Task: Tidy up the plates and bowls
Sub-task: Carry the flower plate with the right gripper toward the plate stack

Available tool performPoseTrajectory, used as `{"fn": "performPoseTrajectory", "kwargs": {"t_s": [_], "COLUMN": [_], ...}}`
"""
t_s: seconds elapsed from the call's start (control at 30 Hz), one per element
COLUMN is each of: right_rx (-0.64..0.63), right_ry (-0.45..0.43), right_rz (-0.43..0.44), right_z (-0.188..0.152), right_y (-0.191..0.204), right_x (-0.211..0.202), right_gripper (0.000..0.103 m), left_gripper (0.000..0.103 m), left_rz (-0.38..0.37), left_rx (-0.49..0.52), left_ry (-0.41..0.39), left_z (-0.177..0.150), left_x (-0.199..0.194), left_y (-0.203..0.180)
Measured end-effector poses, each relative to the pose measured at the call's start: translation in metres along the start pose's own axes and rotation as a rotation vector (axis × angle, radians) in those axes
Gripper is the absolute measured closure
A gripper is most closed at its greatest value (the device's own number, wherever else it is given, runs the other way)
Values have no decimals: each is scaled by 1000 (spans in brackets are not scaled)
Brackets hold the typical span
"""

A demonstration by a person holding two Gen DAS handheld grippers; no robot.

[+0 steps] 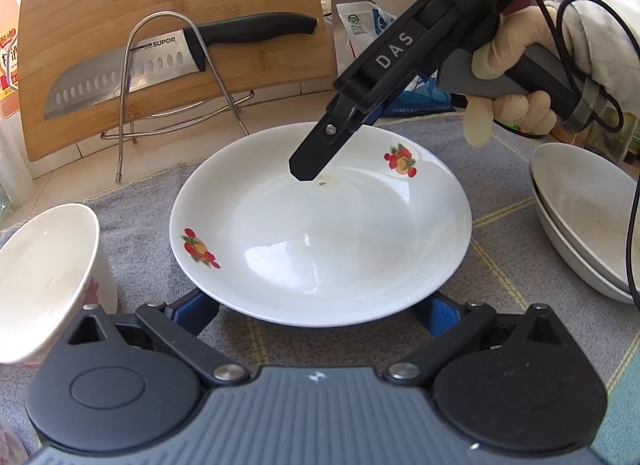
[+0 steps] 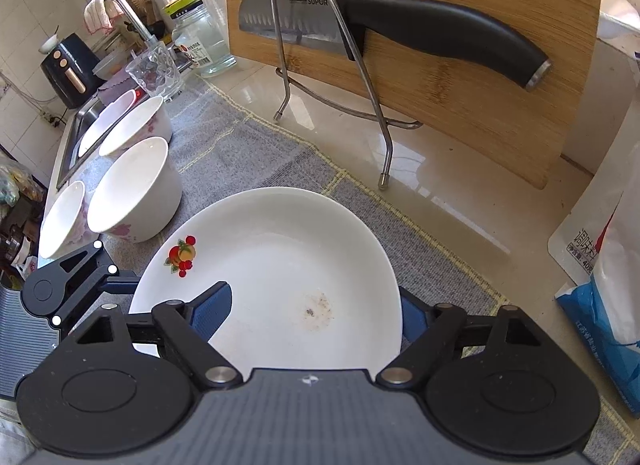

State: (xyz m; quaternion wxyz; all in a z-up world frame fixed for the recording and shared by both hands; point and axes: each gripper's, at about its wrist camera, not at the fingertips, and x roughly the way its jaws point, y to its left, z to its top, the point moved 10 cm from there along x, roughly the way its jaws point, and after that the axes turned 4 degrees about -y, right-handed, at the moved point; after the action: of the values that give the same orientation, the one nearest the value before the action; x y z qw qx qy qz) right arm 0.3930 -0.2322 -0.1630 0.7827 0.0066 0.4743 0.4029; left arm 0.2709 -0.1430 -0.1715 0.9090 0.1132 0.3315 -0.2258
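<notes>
- Fruit-patterned plate [image 1: 320, 225] lies on the grey mat, mid-desk, unstacked.
- Left hand-held gripper [image 1: 320, 315] spread wide beneath its near rim.
- Right hand-held gripper [image 2: 316, 315] spread wide across the plate.
- Stacked dishes [image 1: 580, 217] at right; bowls [image 2: 132, 189] loose at left.

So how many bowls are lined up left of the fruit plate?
4. One bowl beside the plate, a second bowl left of it, a third bowl farther back, and a fourth bowl half hidden behind that. Others may be out of view.
</notes>
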Motion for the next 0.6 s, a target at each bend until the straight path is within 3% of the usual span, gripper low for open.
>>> {"fn": "performPoseTrajectory", "kwargs": {"t_s": [0.6], "right_rx": [50], "right_ry": [-18], "right_rz": [0], "right_z": [-13], "right_y": [17], "right_x": [-31], "right_gripper": [14], "left_gripper": [2], "left_rz": [-26], "left_rx": [76], "left_ry": [4], "left_z": [-7], "left_x": [-21], "left_y": [-6]}}
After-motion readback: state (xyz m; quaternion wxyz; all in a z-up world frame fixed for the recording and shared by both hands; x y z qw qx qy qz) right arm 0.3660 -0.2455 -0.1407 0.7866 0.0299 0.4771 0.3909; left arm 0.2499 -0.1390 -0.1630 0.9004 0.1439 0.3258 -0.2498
